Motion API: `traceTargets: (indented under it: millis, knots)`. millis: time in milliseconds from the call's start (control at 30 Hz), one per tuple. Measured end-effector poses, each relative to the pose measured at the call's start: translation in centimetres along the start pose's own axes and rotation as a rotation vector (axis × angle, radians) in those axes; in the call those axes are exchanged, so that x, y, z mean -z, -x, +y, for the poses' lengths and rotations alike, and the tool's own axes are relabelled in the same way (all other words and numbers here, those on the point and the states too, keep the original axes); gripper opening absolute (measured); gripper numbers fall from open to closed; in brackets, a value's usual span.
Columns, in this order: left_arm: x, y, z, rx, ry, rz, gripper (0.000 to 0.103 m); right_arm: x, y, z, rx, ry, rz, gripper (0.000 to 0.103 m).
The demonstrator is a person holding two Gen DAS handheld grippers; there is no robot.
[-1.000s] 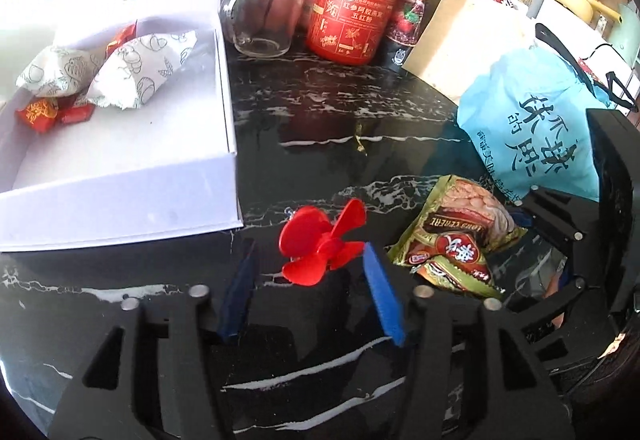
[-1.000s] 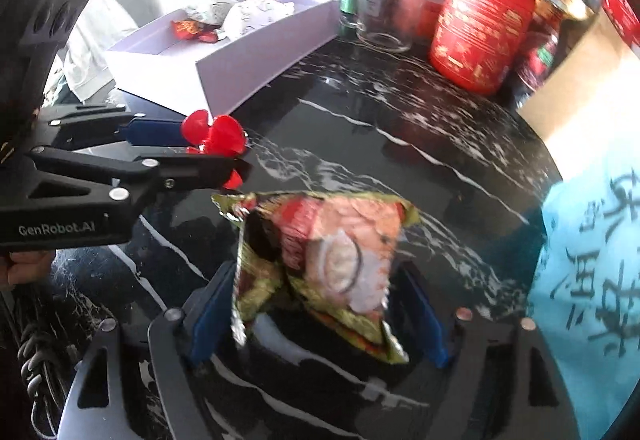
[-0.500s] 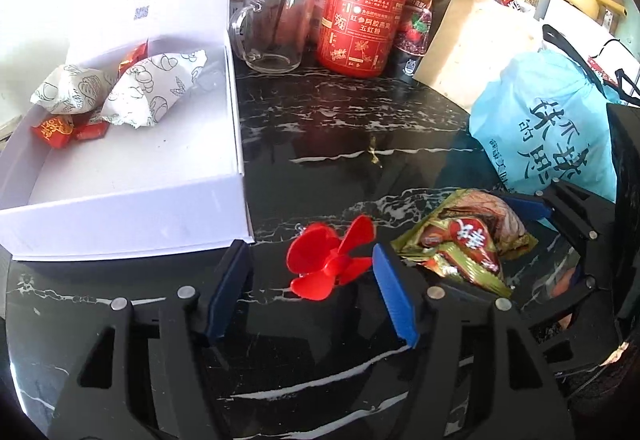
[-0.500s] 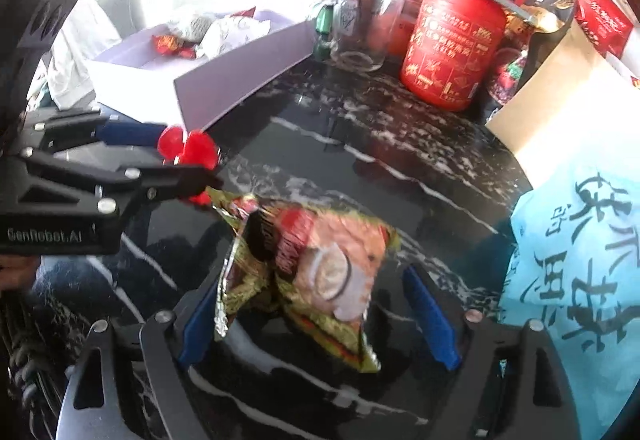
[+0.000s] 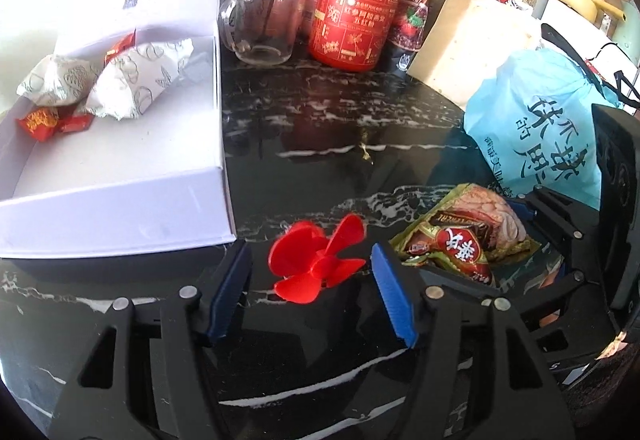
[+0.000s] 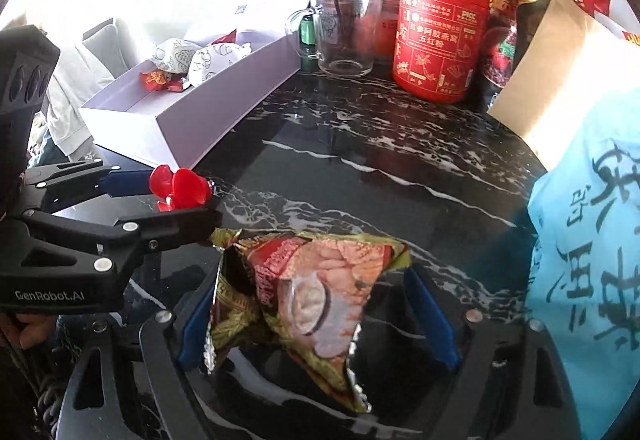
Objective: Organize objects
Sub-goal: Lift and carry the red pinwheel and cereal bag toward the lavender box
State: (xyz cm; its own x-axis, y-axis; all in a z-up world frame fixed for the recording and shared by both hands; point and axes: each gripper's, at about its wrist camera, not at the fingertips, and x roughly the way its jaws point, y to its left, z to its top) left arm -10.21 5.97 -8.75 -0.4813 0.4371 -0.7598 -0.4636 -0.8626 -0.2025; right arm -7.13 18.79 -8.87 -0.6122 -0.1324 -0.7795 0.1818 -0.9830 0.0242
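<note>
A red plastic propeller (image 5: 318, 259) lies on the black marble table between the blue pads of my left gripper (image 5: 310, 292), which is open around it without clear contact. It also shows in the right wrist view (image 6: 180, 187). A green and red snack packet (image 6: 304, 304) lies between the pads of my right gripper (image 6: 316, 316), which is open; the packet's left edge is close to the left pad. The packet also shows in the left wrist view (image 5: 464, 236). A white open box (image 5: 120, 208) holding wrapped snacks (image 5: 132, 80) sits at the left.
A glass mug (image 5: 260, 20), a red canister (image 5: 354, 20), dark bags and a brown paper bag (image 5: 468, 40) stand along the back. A light blue bag (image 5: 540, 128) lies at the right, close to the right gripper. Black marble table (image 5: 320, 144) lies between.
The left gripper has moved slightly forward around the propeller, toward the box. The right gripper has pulled back and risen a little, with the packet still between its pads.
</note>
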Motion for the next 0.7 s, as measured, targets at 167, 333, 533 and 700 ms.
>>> traceTargets:
  millis: [167,333,533,700]
  knots:
    - [0.3,0.2,-0.3,0.013,-0.011,-0.009,0.043,0.4,-0.1,-0.1,-0.036,-0.018,0.011,0.077]
    - [0.7,0.6,-0.1,0.027,-0.001,-0.012,0.043,1.0,0.6,0.5,-0.027,0.000,0.007,0.056]
    - [2.2,1.9,0.0,0.023,0.049,-0.012,0.043,1.9,1.5,1.2,-0.048,0.023,0.014,0.055]
    - [3.7,3.3,0.7,0.007,0.073,-0.004,0.043,2.6,2.0,2.7,-0.068,0.074,0.015,0.055]
